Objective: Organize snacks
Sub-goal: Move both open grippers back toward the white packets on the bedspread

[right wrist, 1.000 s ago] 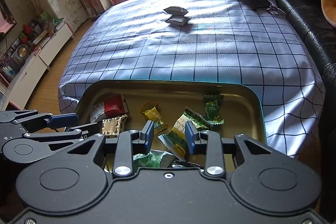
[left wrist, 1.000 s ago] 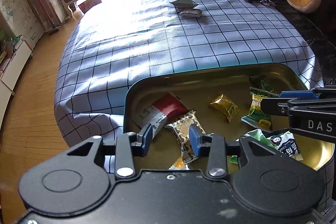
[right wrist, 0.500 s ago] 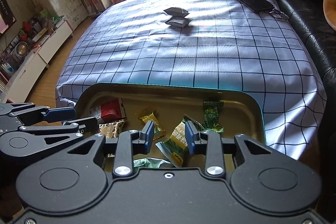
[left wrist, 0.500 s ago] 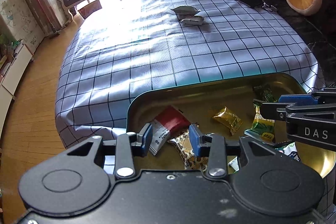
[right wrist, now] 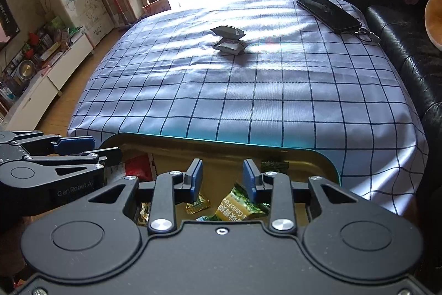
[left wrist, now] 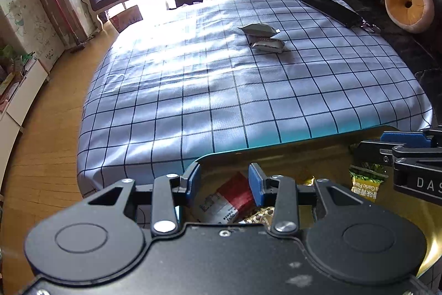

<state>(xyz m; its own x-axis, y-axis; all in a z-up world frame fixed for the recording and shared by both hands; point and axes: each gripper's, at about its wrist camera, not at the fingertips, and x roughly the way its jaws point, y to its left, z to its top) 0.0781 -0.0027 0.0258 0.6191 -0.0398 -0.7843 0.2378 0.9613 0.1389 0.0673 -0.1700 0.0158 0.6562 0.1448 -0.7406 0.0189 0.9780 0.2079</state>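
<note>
A desk (left wrist: 248, 90) under a pale blue cloth with a dark grid fills most of both views, and a gold-lined tin (right wrist: 221, 149) sits at its near edge, its rim thin and teal. The tin holds the snacks — a red-and-white packet (left wrist: 229, 198) at its left end, a gold patterned wrapper (left wrist: 259, 213) just beside that, a small gold sweet (right wrist: 197, 205) near the middle, a green-and-yellow garlic-flavour packet (right wrist: 237, 208) beside it, and a dark green wrapper (right wrist: 273, 165) against the far wall to the right. Two more snacks lie out on the cloth, well apart from the tin: a grey pillow pack (left wrist: 258, 29) resting partly on a white-and-silver packet (left wrist: 266, 44), both crinkled and shiny. A black phone (right wrist: 327, 13) with a key ring lies near the far right corner of the desk. The left hand-held gripper (left wrist: 223, 180) hangs over the tin's left end with its blue pads apart and nothing pinched between them — the red packet shows through the gap, lower down. The right hand-held gripper (right wrist: 222, 176) hangs over the middle of the tin, pads likewise apart and bare, with the garlic packet seen below them.
</note>
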